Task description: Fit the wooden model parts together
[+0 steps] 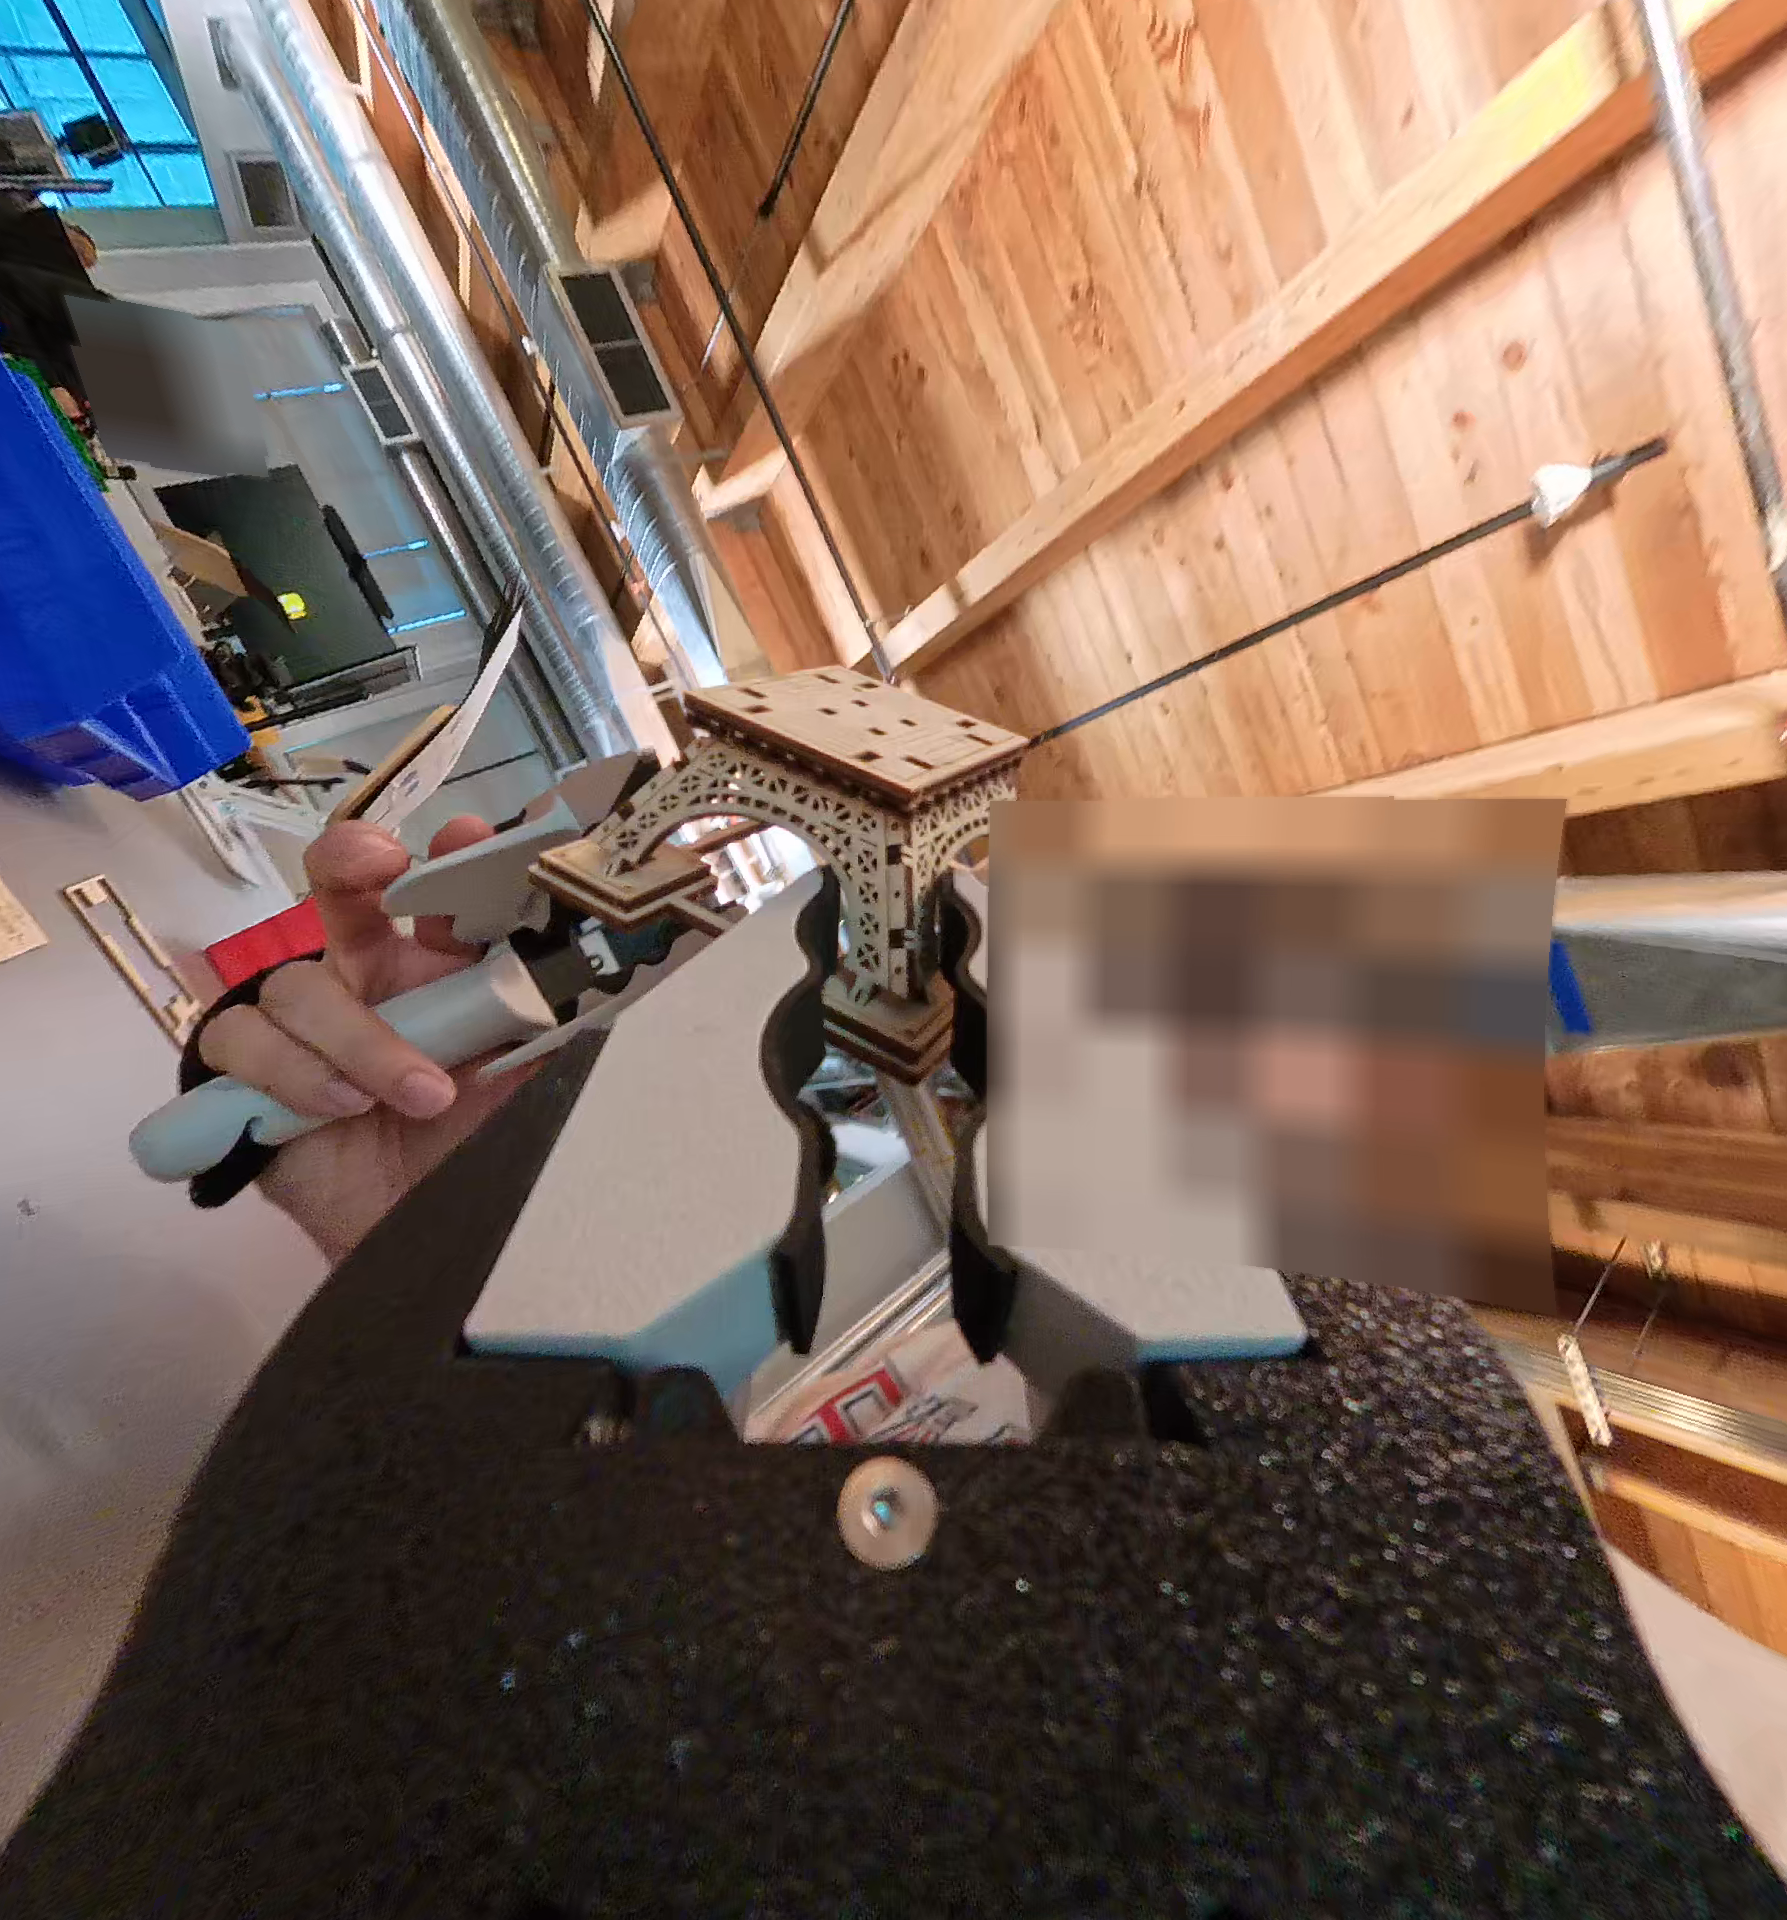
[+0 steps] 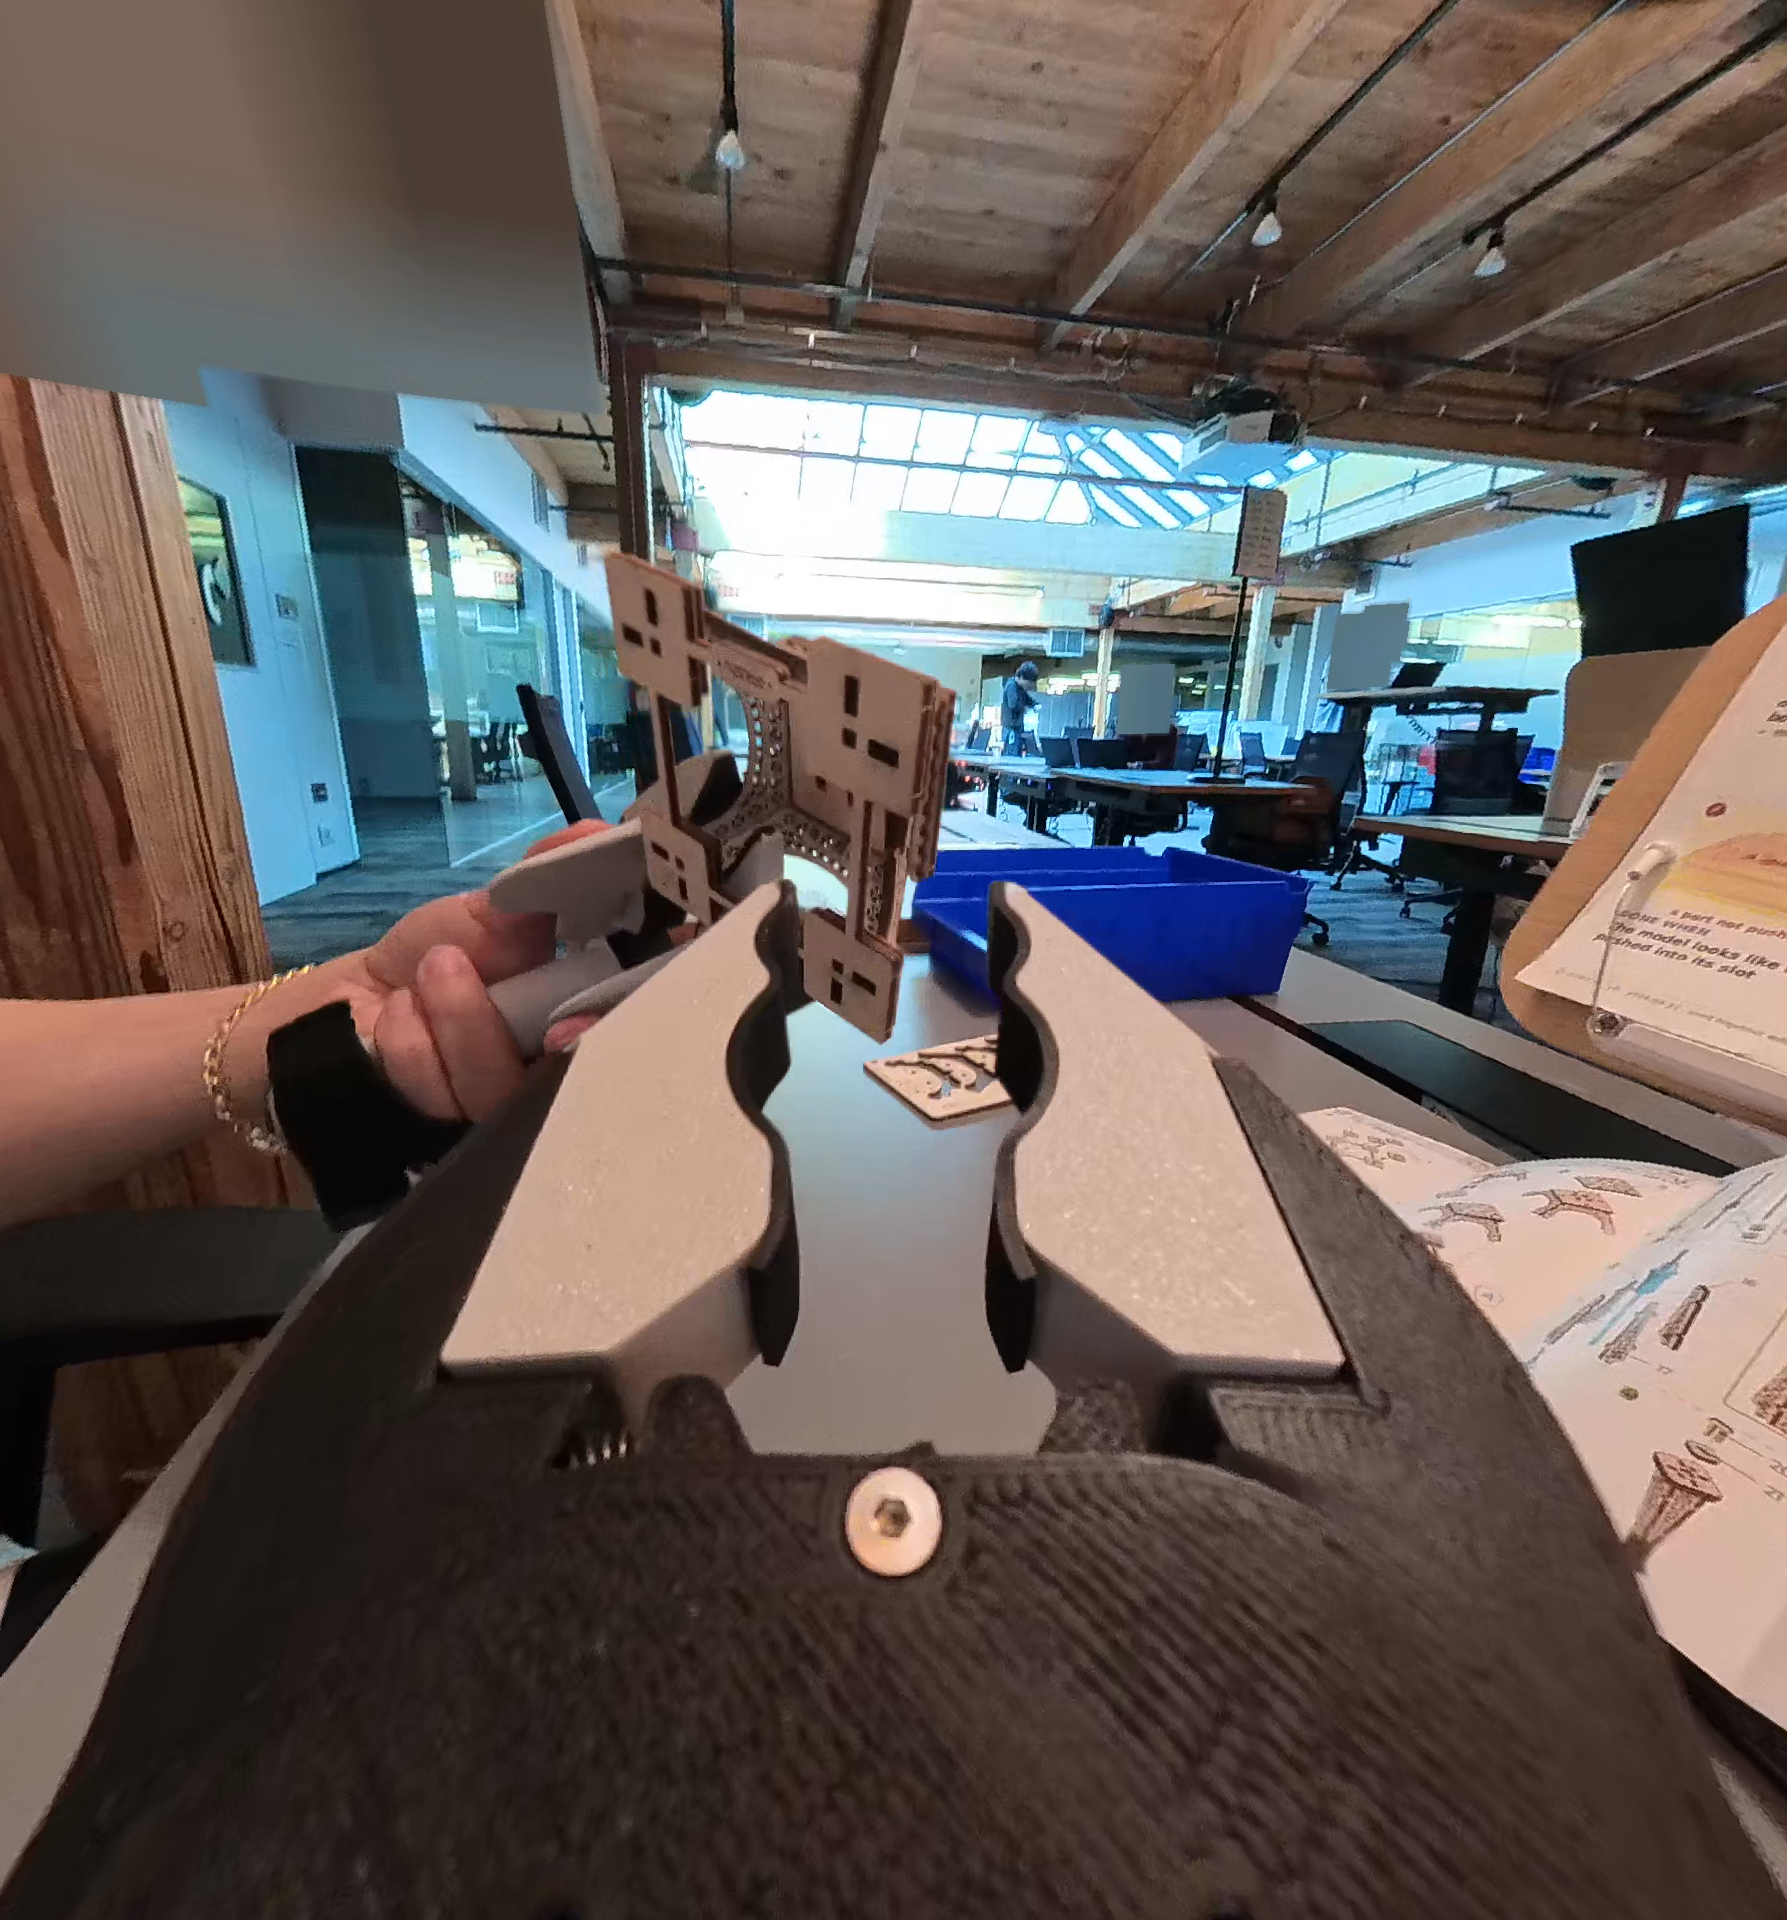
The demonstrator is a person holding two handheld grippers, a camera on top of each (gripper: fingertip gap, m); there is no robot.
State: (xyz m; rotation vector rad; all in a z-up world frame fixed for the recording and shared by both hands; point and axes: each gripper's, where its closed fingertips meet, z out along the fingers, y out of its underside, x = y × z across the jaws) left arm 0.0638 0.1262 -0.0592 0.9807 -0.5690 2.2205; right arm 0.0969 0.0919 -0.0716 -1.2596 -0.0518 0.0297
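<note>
The wooden tower base (image 1: 847, 748), a lattice arch piece with four legs and a slotted square plate, is held up in the air. My left gripper (image 1: 886, 920) is shut on one of its legs, just above the foot. In the right wrist view the base (image 2: 827, 748) shows its slotted underside, with the left gripper's fingers (image 2: 567, 883) behind it. My right gripper (image 2: 891, 899) is open, and one lower foot of the base sits by its left fingertip. It also shows in the left wrist view (image 1: 556, 956), open around another foot.
A blue bin (image 2: 1107, 914) stands on the grey table (image 2: 868, 1247) behind the model. A small fretwork piece (image 2: 946, 1081) lies on the table between my right fingers. Instruction sheets (image 2: 1595, 1299) and a propped booklet (image 2: 1699, 883) are at the right. Wooden part sheets (image 1: 120, 935) lie at the left.
</note>
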